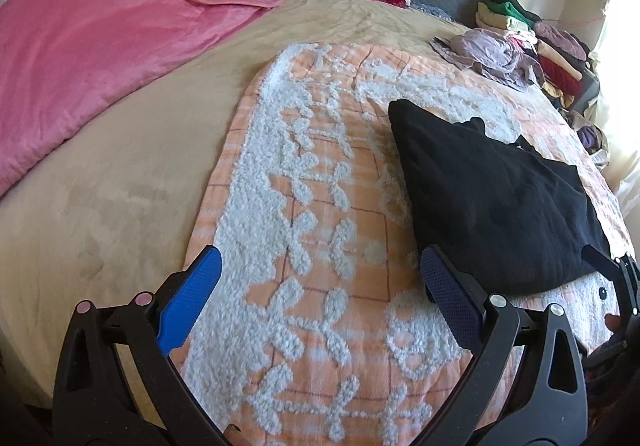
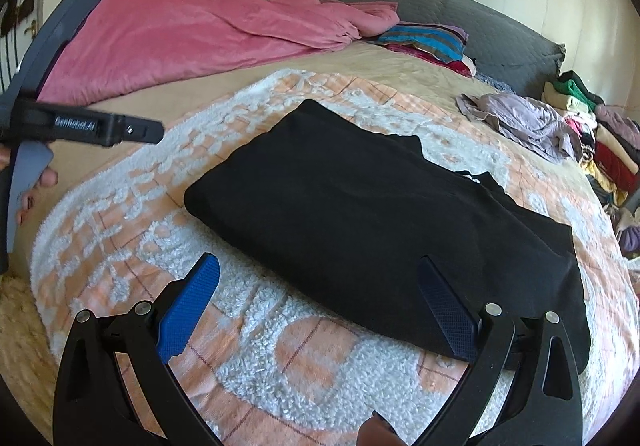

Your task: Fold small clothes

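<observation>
Folded black garment (image 2: 380,222) lies beyond both parted jaws.

The left hand-held gripper (image 1: 320,286) has its two blue fingers spread wide, nothing between them, tips pointing toward 12 o'clock. The right hand-held gripper (image 2: 320,288) is spread just as wide and also holds nothing, aimed toward 12 o'clock. In the right wrist view the left tool's black body sits at 9 o'clock, with the person's left hand (image 2: 38,186) wrapped around its grey handle, fingertips showing below it.
</observation>
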